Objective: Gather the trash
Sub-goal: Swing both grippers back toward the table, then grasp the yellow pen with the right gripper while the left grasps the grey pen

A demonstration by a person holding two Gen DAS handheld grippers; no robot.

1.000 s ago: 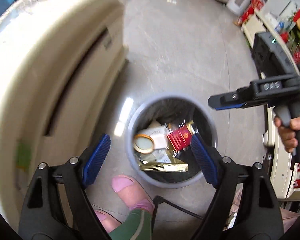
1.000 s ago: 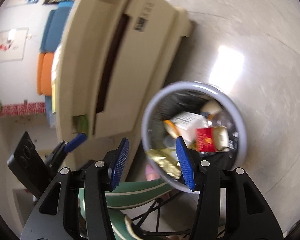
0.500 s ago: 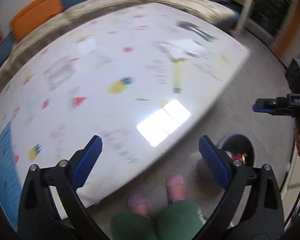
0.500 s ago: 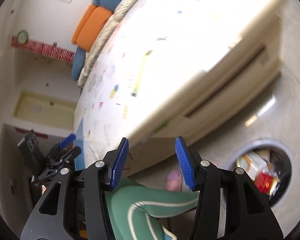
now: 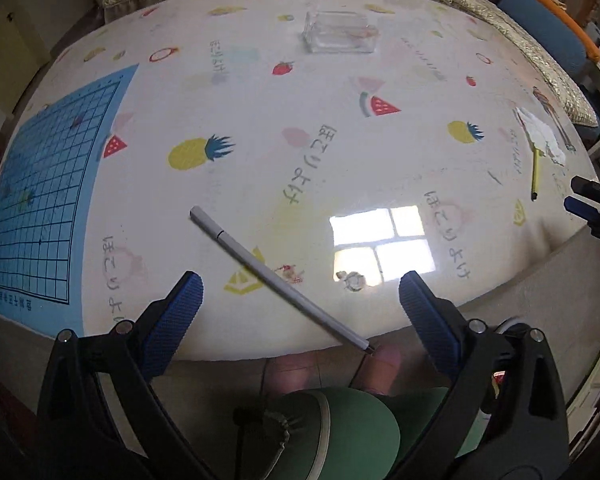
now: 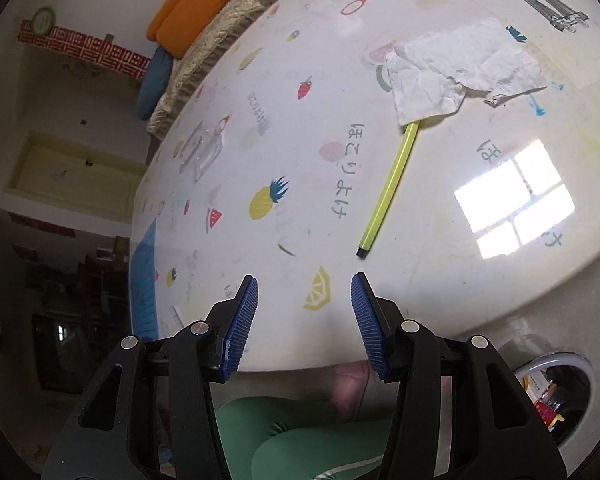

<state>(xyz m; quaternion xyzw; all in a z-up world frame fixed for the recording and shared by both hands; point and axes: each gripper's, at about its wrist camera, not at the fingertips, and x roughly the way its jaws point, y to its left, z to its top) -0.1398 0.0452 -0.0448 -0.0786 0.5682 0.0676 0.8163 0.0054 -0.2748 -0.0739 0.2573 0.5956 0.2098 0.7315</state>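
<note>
Both grippers have been swung away from the trash bin [image 6: 556, 384], over which they were held a second earlier, and are now pointed down at the table [image 5: 340, 168]. Trash is seen inside the bin, which stands on the floor at the table's near edge — only in the lower right of the right wrist view is it caught.

The left gripper [image 5: 300, 300] is held above the table's near edge with its jaws spread fully wide and nothing between the pads. A grey pen [image 5: 278, 278] lies diagonally on the tabletop between the two fingers as seen from above, its tip overhanging the near edge. A small crumpled scrap [image 5: 354, 280] rests near it, beside a bright window reflection. Farther back, a clear rectangular container [image 5: 340, 34] stands on the table, and a blue grid board [image 5: 40, 208] is printed at the left.

The right gripper [image 6: 305, 308] is held with its jaws partly spread and empty. Ahead of it a yellow pen [image 6: 388, 188] lies on the table, its far end tucked under a crumpled white tissue [image 6: 456, 70]. In the left wrist view this gripper's blue tips appear at the right edge, near the same tissue.

Green trouser legs [image 6: 300, 436] of the person are visible below the table edge.
</note>
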